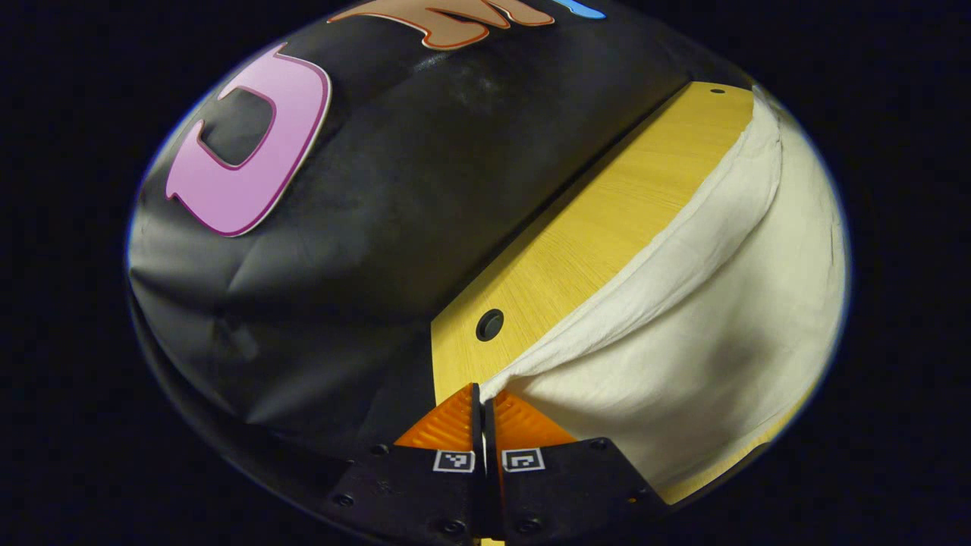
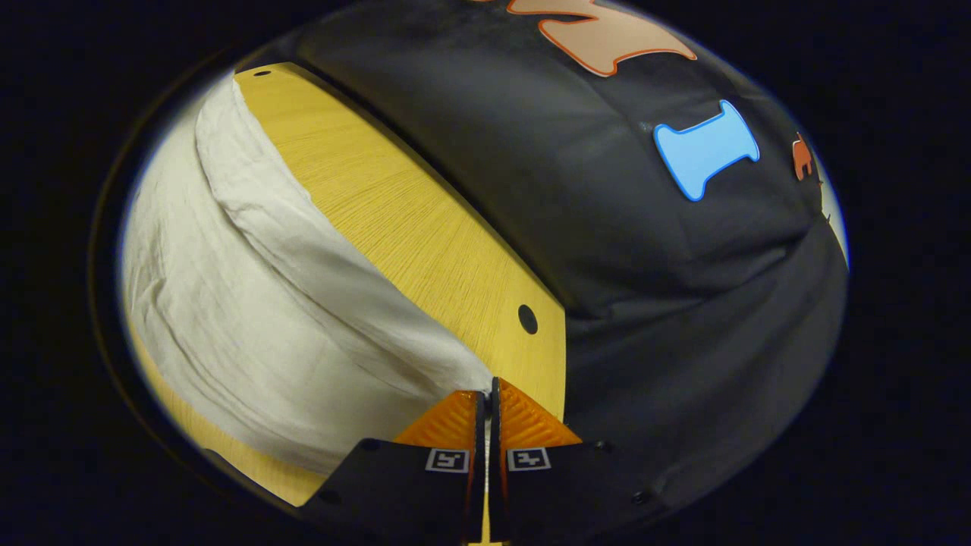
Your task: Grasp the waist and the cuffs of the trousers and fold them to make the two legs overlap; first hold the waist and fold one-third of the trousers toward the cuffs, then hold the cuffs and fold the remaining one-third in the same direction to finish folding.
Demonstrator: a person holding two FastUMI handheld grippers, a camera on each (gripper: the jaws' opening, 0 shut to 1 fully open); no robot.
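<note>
Each hand-held gripper point(image 1: 483, 406) point(image 2: 487, 402) pinches the trousers' point(image 1: 705, 318) point(image 2: 250, 303) edge.

Trousers point(image 1: 705, 326): matt crinkled woven cloth; table point(image 1: 576, 243): smooth wood-grain (laminate look).

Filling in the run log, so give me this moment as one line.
left gripper: shut on trousers edge | right gripper: shut on trousers edge | cloth lifted off table | fold under way
</note>
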